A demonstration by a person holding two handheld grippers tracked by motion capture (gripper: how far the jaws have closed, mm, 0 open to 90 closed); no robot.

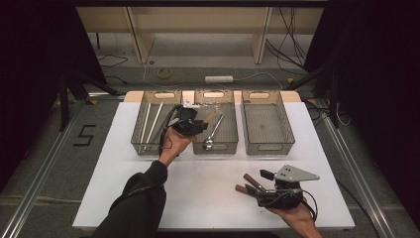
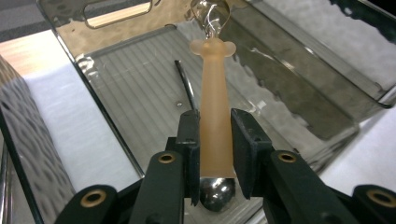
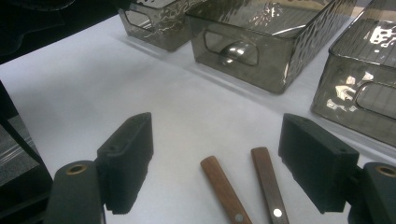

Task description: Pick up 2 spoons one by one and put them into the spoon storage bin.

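High view: white table (image 1: 208, 198) bearing three clear bins in a row; left bin (image 1: 140, 134) holds pale sticks, middle bin (image 1: 228, 134) holds a metal spoon (image 1: 212, 136), right bin (image 1: 267, 129) stands beside it. Left gripper (image 1: 190, 124) hovers at the middle bin's near-left edge; right gripper (image 1: 270, 191) rests low at the table's near right, beside two wooden handles (image 1: 250, 183). Left gripper view: jaws narrowed onto a peach-coloured handle (image 2: 215, 116), clamped on both sides, upright above the bin floor; a shiny rounded metal end (image 2: 217, 191) shows below the pads. Right gripper view: jaws spread wide, nothing between the pads; the wooden handles (image 3: 243, 186) lie on the table between and just ahead of them.
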